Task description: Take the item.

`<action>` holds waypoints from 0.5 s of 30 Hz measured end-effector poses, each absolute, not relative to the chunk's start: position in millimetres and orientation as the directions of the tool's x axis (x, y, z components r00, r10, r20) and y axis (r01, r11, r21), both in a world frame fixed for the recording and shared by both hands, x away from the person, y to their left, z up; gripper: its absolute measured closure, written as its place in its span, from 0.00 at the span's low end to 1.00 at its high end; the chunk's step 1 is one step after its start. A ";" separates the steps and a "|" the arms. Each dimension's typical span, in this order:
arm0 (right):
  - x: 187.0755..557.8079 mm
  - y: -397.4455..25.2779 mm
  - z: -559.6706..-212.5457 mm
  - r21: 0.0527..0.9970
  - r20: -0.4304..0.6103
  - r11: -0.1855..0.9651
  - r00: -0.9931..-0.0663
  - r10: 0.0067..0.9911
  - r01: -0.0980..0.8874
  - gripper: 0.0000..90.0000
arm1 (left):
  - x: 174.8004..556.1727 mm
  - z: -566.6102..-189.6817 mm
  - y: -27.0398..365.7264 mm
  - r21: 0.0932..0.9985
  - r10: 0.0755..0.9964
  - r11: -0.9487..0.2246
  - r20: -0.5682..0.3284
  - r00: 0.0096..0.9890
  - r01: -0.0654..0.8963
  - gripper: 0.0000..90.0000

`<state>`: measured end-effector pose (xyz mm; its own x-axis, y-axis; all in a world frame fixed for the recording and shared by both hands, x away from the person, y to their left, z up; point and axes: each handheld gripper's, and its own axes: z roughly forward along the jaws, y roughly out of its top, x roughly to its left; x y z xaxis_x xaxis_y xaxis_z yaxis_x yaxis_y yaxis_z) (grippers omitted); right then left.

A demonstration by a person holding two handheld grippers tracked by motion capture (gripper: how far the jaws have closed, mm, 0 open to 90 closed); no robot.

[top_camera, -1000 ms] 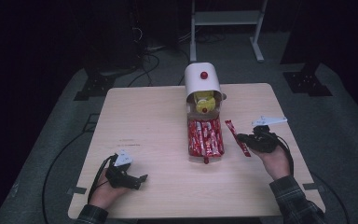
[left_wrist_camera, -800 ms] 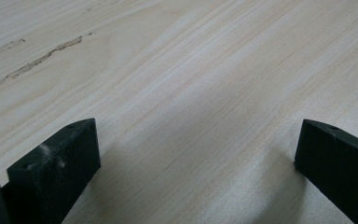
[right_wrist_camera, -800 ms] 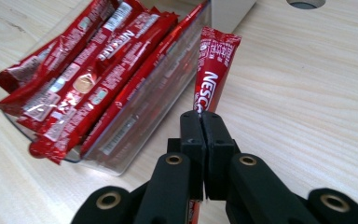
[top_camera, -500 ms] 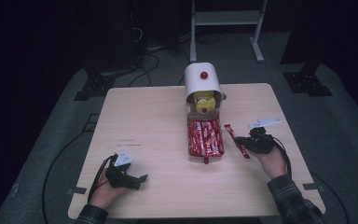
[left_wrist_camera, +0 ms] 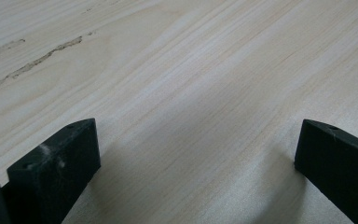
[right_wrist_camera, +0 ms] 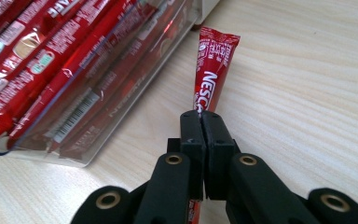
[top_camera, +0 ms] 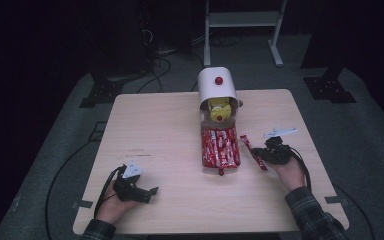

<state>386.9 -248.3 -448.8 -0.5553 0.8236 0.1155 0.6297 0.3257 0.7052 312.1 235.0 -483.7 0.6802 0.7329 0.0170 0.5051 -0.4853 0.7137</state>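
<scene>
Overhead, the wooden table (top_camera: 170,125) carries a white dispenser (top_camera: 216,86) with a red knob at its far middle, yellow packets showing in its mouth. Straight out from the dispenser toward the person lies a clear tray (top_camera: 219,146) packed with red sachets. Just beside the tray, on the person's right of it, a single red coffee stick (top_camera: 252,151) lies on the bare wood, slanting away from the tray toward the person. The right gripper (top_camera: 263,156) sits at the near end of that stick, held by the right hand (top_camera: 289,171). Well apart from the tray, at the near left part of the table, the left gripper (top_camera: 147,192) rests low over the wood in the left hand (top_camera: 112,205).

Along the left gripper (left_wrist_camera: 196,158) in its own view, the two black jaws stand wide apart with only pale wood grain between them; they hold nothing.

Along the right gripper (right_wrist_camera: 200,122) in its own view, the jaws are pressed together on the near end of the coffee stick (right_wrist_camera: 213,74), which runs away from them flat on the table. The clear tray (right_wrist_camera: 107,107) lies just beside the stick on its left in this view, its wall close to the stick, though whether they touch I cannot tell. The stick's far end reaches toward the white foot of the dispenser (right_wrist_camera: 206,8).
</scene>
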 end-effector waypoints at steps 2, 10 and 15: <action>387.8 -248.0 -450.9 0.699 0.118 0.326 -0.551 0.826 0.637 0.97 | 312.1 -483.7 235.0 0.714 0.733 -0.485 0.017 0.680 0.505 0.00; 390.1 -246.1 -456.8 0.679 0.114 0.338 -0.549 0.828 0.651 0.97 | 312.1 -483.7 235.0 0.714 0.733 -0.485 0.017 0.680 0.505 0.00; 391.0 -244.4 -459.8 0.669 0.112 0.346 -0.549 0.828 0.658 0.97 | 312.1 -483.7 235.0 0.714 0.733 -0.485 0.017 0.680 0.505 0.00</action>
<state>391.0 -244.4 -459.8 -0.5492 0.8281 0.1122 0.6577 0.3455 0.6693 312.1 235.0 -483.7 0.6801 0.7329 0.0169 0.5051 -0.4852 0.7138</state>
